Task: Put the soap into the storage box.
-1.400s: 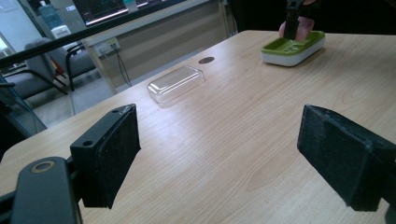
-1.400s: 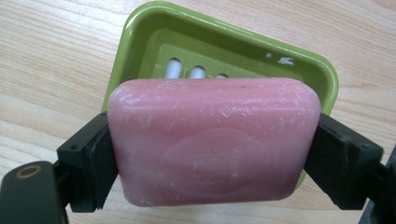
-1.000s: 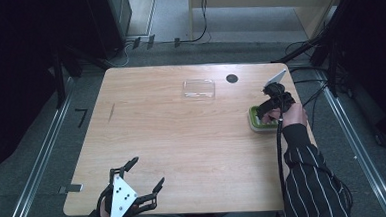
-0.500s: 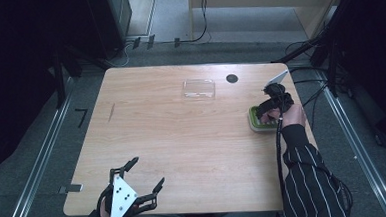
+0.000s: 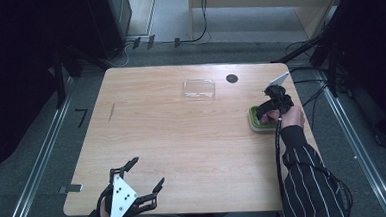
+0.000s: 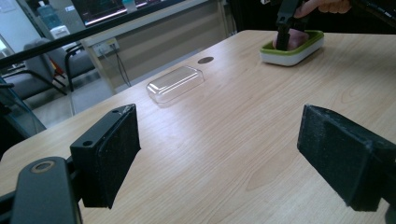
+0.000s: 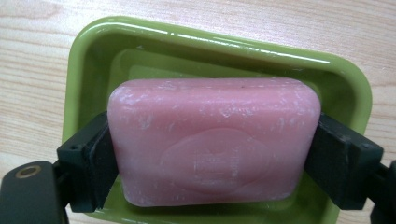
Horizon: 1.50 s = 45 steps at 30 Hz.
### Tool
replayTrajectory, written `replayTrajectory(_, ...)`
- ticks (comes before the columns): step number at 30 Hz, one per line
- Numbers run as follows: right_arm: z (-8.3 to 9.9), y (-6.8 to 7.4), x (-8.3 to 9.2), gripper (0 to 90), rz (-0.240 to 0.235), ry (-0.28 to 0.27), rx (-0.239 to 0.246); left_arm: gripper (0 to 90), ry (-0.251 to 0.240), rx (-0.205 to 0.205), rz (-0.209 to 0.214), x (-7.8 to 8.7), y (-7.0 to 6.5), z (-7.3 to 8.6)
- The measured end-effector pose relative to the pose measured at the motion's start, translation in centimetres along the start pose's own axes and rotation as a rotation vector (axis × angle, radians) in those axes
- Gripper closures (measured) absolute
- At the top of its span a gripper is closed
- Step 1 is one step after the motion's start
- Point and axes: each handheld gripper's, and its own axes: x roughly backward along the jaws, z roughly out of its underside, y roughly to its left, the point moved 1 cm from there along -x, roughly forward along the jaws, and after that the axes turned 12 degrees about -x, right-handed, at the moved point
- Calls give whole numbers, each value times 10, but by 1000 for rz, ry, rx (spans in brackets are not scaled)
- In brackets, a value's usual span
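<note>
A pink soap bar (image 7: 212, 140) lies in a green dish (image 7: 224, 46) with a white base, at the table's right edge (image 5: 256, 124). My right gripper (image 5: 269, 112) points down into the dish, and its two black pads press the bar's short ends, so it is shut on the soap. In the left gripper view the dish (image 6: 292, 51) stands far off with that gripper in it. My left gripper (image 5: 144, 176) hovers at the front left of the table, jaws wide apart and nothing between them (image 6: 219, 154).
A clear plastic lid (image 5: 199, 88) lies at the back middle of the wooden table (image 5: 182, 139), with a small black round hole (image 5: 232, 78) just to its right. Cables trail off the table's right side.
</note>
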Motion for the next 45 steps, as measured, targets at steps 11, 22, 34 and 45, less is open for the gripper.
replayTrajectory(11, 0, 2, -1, 136, 17, -1, 2, 136, 1, -1, 0, 0, 0, 0)
replayTrajectory(22, 1, 1, -2, 128, 14, 3, -2, 136, 1, -2, -1, 0, 0, 0)
replayTrajectory(34, 2, 3, 5, 127, 34, -13, 17, 136, -1, -3, 1, -1, 0, -1)
replayTrajectory(45, 7, 0, 16, 25, 40, -14, 37, 136, -4, -5, -1, 0, 0, 0)
